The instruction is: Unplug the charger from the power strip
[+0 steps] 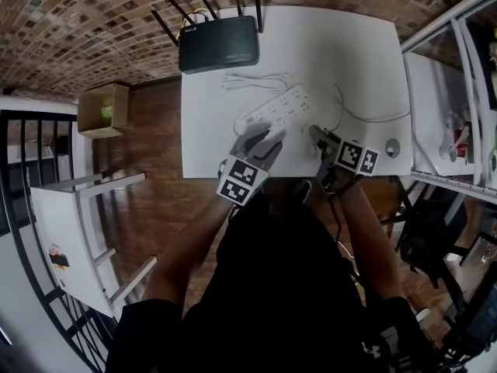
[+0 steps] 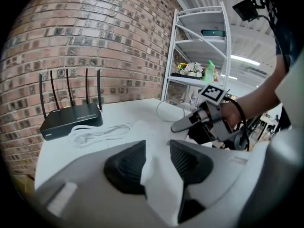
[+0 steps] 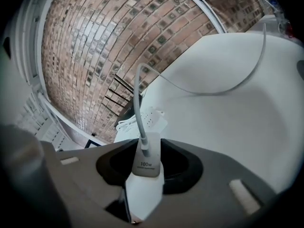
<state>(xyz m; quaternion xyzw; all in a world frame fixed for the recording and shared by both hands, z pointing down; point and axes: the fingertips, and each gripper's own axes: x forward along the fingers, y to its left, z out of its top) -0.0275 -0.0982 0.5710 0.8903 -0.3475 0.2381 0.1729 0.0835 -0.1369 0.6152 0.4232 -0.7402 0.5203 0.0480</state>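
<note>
**Head view:** Square white tabletop (image 1: pixel 365 61) against a red-brown brick wall (image 1: pixel 93 14), w/ dark wood-plank floor (image 1: pixel 155 185) around it. A flat black router w/ antennas (image 1: pixel 219 43) stands at the far edge. A loose coil of white cable (image 1: pixel 256 80) lies just in front of it. The long white multi-socket power strip (image 1: pixel 283 107) lies diagonally at ctr. On the floor at left are a brown cardboard box (image 1: pixel 105 109) and a white slatted furniture frame (image 1: pixel 78 224). A white metal shelf unit (image 1: pixel 443 115) stands at right. The left gripper (image 1: pixel 264 140) is over the strip's near end. The right gripper (image 1: pixel 320 137) is just beside it, clear of the strip, w/ a thin white lead (image 1: pixel 365 118) looping off across the table.

**Left gripper view:** Jaws are closed on the strip's near end. Its white body fills the gap btwn the black ribbed pads. Router & cable coil sit beyond at left. At right a person's hand (image 2: pixel 232 115) holds the right gripper above the table.

**Right gripper view:** Jaws are clamped on the white block charger w/ grey end face (image 3: pixel 145 179), marked 100W. The lead rises from that face & arcs over bare tabletop. The charger is out of the power strip, which lies well apart in the bkgd toward the brick wall.
</note>
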